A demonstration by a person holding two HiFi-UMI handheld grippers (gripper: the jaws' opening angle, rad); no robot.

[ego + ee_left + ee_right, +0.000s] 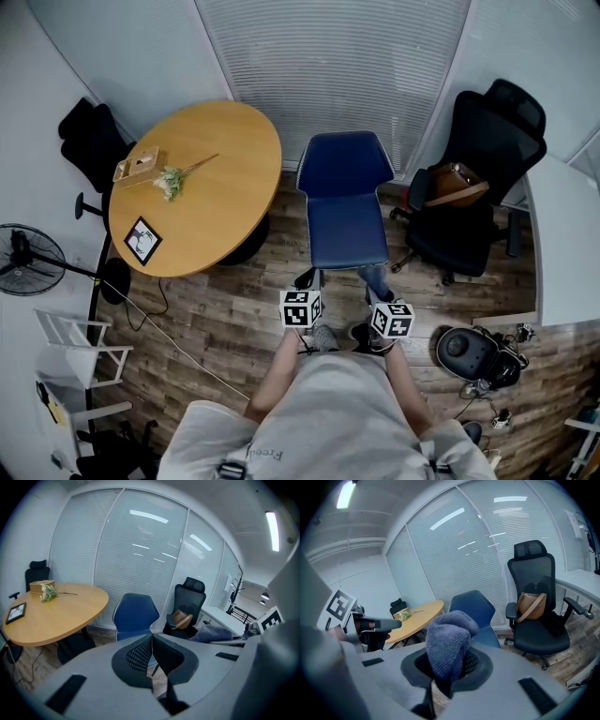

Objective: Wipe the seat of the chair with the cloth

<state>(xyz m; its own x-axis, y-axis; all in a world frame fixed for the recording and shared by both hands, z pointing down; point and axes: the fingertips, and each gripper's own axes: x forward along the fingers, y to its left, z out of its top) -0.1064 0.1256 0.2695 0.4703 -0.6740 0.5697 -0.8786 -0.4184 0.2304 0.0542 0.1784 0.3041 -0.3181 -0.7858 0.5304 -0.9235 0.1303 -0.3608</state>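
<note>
While I stand on the wooden floor (225, 309) facing the blue chair (345, 187), both claws are held low before my body, side by side and short of the seat (348, 236).

- Left claw (151, 652): jaws pressed together, nothing between them.
- Right claw (446, 670): jaws closed on the blue-grey terry cloth (448, 644), which bunches up in a thick fold above the jaws. The cloth is in the air, not touching the chair.
- Blue chair: moulded shell, seat bare, set between the round wooden bench (211, 202) and the black office chair (476, 178), with its back to the slatted blinds (337, 66).
- Round wooden bench: to the left of the chair. It carries a small wooden box (137, 164), a sprig of flowers (172, 182) just beside the box, and a framed picture (142, 240) lying flat near the bench's front edge.
- Black office chair: to the right of the blue chair, with a brown handbag (453, 182) resting on its seat.
- Standing fan (25, 260): on the floor at far left.
</note>
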